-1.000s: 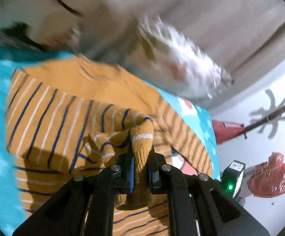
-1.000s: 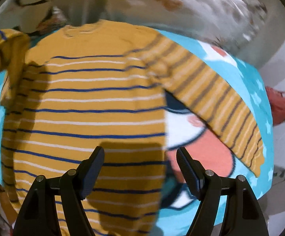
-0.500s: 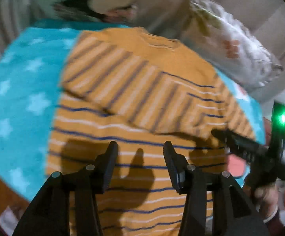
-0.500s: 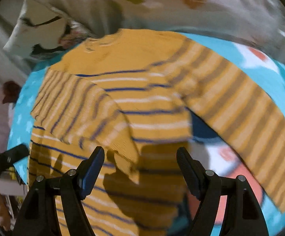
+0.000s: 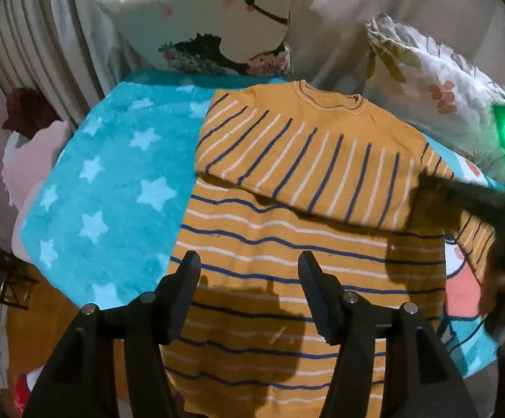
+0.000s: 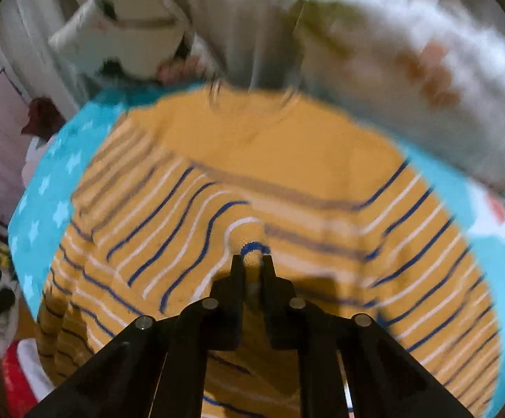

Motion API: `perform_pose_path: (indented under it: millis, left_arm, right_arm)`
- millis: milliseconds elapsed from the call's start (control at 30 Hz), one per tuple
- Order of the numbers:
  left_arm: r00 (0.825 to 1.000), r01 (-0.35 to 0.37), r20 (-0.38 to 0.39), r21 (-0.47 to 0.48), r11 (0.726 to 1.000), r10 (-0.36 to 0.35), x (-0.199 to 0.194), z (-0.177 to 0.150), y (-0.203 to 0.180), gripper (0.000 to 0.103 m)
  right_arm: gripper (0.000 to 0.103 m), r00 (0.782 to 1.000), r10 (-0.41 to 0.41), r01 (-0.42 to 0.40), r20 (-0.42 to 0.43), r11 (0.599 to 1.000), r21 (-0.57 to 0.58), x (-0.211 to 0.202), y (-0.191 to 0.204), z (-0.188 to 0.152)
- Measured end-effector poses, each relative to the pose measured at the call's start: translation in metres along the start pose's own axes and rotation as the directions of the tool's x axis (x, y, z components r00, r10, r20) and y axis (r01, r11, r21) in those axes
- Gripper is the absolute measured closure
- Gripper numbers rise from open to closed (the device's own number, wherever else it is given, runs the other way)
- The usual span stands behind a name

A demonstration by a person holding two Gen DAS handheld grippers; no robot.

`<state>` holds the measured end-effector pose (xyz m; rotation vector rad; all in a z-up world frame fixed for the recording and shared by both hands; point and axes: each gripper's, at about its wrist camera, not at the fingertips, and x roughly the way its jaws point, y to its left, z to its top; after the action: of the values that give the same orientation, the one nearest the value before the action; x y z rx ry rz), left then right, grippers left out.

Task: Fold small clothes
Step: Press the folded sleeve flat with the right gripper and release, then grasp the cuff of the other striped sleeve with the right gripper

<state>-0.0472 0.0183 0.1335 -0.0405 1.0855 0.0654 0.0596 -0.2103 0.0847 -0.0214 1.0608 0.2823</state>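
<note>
So the mustard striped sweater [image 5: 287, 244] is lying flat right ahead of both my tools, on a turquoise star blanket [image 5: 113, 191] over what I'd guess is a bed, with two pillows [image 5: 217, 21] propped up past the collar. One sleeve [image 5: 304, 170] is already lying crosswise over the chest, just beyond my left tool [image 5: 249, 278], which hangs above the lower body of the sweater with its fingers spread wide and nothing in them. My right tool [image 6: 252, 264] is clamped down narrow on a little pinched ridge of the knit [image 6: 250, 240] right at its tips; that view is smeared with motion blur, so I can't say for sure which part of the sweater that fold belongs to, though my guess is the cuff end of a sleeve. Handling-wise this is a chunky, floppy knit: light, not fragile, but it stretches and sags, so anything I lift by one point will droop and drag the layers under it. The fuzzy blanket probably grips the fabric too, so sliding won't work well; lifting and laying down is better. I'd grab at cuffs, hem corners or shoulder seams, where the ribbing is thicker and bunches less, and pinch both layers together. No baskets, bins or boxes anywhere near the tools that I can make out, so the folded sweater just stays on the blanket for now.
</note>
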Motion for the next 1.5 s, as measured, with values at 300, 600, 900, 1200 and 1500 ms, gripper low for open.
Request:
perform_pose_path:
  millis: [300,600,900,1200,1500]
  left_arm:
    - [0.998,-0.056,0.026,0.061,0.997,0.055,-0.006,-0.005,-0.013,0.039]
    - [0.997,-0.074,0.031,0.113,0.991,0.071,-0.007,-0.01,-0.029,0.039]
    - [0.998,-0.06,0.025,0.146,0.988,0.056,-0.007,-0.012,-0.045,0.038]
    - [1.0,0.007,-0.009,0.196,0.981,-0.006,0.005,-0.009,-0.078,0.037]
    - [0.997,0.065,-0.061,0.265,0.962,-0.051,0.017,-0.01,-0.113,0.037]
  right_arm:
    - [0.072,0.975,-0.217,0.222,-0.05,0.966,0.133,0.005,-0.057,-0.004]
    - [0.067,0.996,-0.084,0.078,0.022,0.976,0.205,-0.014,-0.048,-0.023]
    - [0.059,0.995,-0.088,0.099,-0.055,0.967,0.234,-0.004,-0.047,-0.054]
    - [0.053,0.98,-0.174,0.196,-0.101,0.938,0.286,-0.014,-0.081,-0.089]
    - [0.046,0.957,-0.248,0.288,-0.153,0.881,0.376,-0.032,-0.129,-0.139]
